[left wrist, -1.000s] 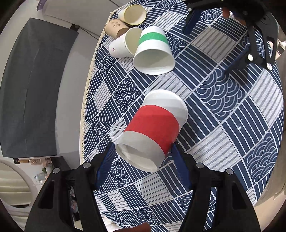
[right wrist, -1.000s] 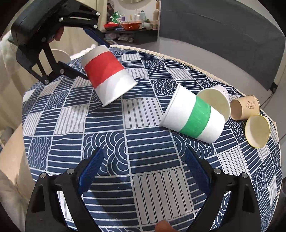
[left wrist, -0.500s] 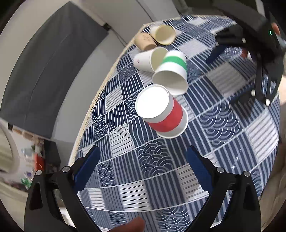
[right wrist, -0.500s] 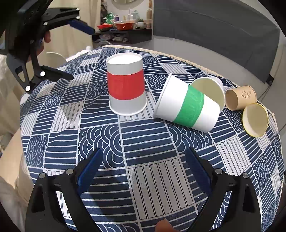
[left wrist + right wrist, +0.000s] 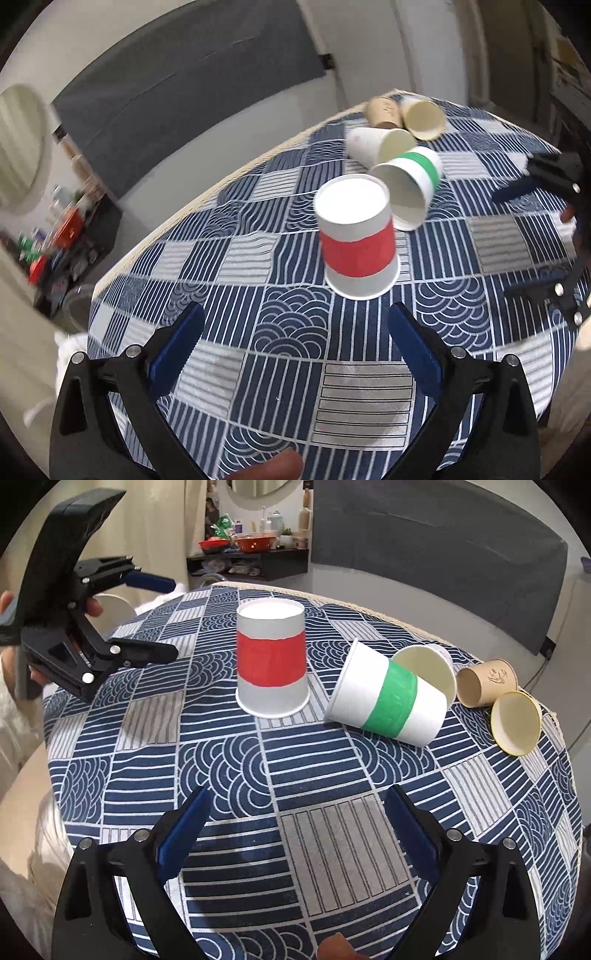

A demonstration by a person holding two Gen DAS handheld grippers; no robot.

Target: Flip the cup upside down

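Observation:
A white paper cup with a red band (image 5: 357, 238) (image 5: 271, 664) stands upside down, rim on the tablecloth, near the table's middle. My left gripper (image 5: 295, 314) is open and empty, a short way back from it; it also shows in the right wrist view (image 5: 162, 618) to the cup's left, lifted off the cloth. A white cup with a green band (image 5: 410, 184) (image 5: 388, 694) lies on its side just beyond the red one. My right gripper (image 5: 297, 799) is open and empty, well short of both cups; it shows in the left wrist view (image 5: 517, 236) at the right edge.
A plain white cup (image 5: 428, 664), a brown cup (image 5: 485, 681) and a yellow-rimmed cup (image 5: 515, 723) lie on their sides near the table's far edge. The blue patterned tablecloth (image 5: 332, 834) covers the round table. A dark panel and a cluttered shelf (image 5: 251, 557) stand behind.
My left gripper turned the red-banded cup from tilted to upside down, set it on the cloth, opened and drew back. The right gripper barely moved.

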